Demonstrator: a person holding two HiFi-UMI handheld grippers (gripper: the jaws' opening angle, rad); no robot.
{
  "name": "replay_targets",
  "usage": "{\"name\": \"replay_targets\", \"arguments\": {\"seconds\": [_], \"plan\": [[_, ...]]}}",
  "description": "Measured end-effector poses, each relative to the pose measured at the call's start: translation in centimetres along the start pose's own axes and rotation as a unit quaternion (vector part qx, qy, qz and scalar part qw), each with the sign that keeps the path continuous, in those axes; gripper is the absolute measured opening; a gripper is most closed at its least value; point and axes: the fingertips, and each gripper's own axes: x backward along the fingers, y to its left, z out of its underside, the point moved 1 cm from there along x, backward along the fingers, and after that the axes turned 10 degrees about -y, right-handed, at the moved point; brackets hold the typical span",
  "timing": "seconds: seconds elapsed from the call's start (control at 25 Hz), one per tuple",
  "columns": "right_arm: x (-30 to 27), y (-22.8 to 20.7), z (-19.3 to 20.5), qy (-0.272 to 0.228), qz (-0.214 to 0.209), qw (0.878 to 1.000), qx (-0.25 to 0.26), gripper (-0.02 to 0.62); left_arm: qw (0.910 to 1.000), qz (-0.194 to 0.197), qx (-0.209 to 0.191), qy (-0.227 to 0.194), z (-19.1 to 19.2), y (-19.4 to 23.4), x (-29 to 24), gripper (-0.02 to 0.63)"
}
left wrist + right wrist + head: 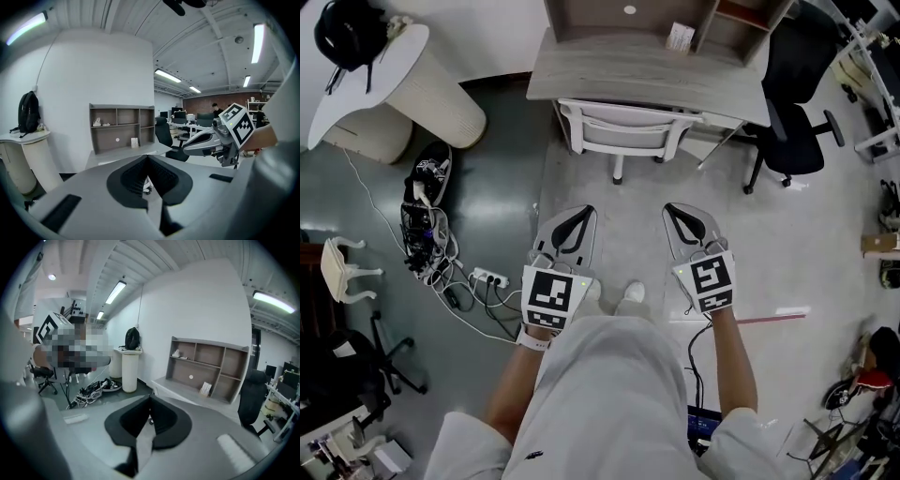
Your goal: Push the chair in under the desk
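Closest in, the left gripper [579, 214] and right gripper [677, 210] are held side by side over the floor, each with its jaws pressed together and empty. Well ahead, the white chair [623, 131] stands against the table [581, 66], its backrest just outside the front edge.

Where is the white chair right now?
Head view, top centre: the white chair stands at the desk's front edge, with a black office chair to its right.
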Motion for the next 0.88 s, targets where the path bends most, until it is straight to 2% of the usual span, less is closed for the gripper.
{"name": "replay_targets", "arguments": {"seconds": [0.24, 0.36, 0.52, 0.64, 0.88], "plan": [[4.2, 0.7, -1.8, -0.036, 0.038, 0.998, -0.028, 0.012, 0.9993, 0.019, 0.029, -0.013, -0.2, -2.3, 2.4, 0.006], [6.1, 1.1, -2.2, -0.048, 0.054, 0.997, -0.04, 0.012, 0.999, 0.029, 0.029, -0.015, -0.6, -3.2, 3.1, 0.006], [7.3, 2.8, -2.7, -0.059, 0.031, 0.996, -0.063, 0.012, 0.9985, 0.036, 0.033, -0.023, -1.4, -3.9, 3.7, 0.006], [7.4, 4.3, -2.8, -0.059, 0.01, 0.996, -0.06, 0.012, 0.9985, 0.044, 0.029, -0.017, -0.9, -4.7, 4.1, 0.006], [7.8, 5.0, -4.9, -0.083, 0.013, 0.996, -0.041, 0.012, 0.9981, 0.055, 0.024, -0.017, -1.2, -5.9, 4.3, 0.006]]}}
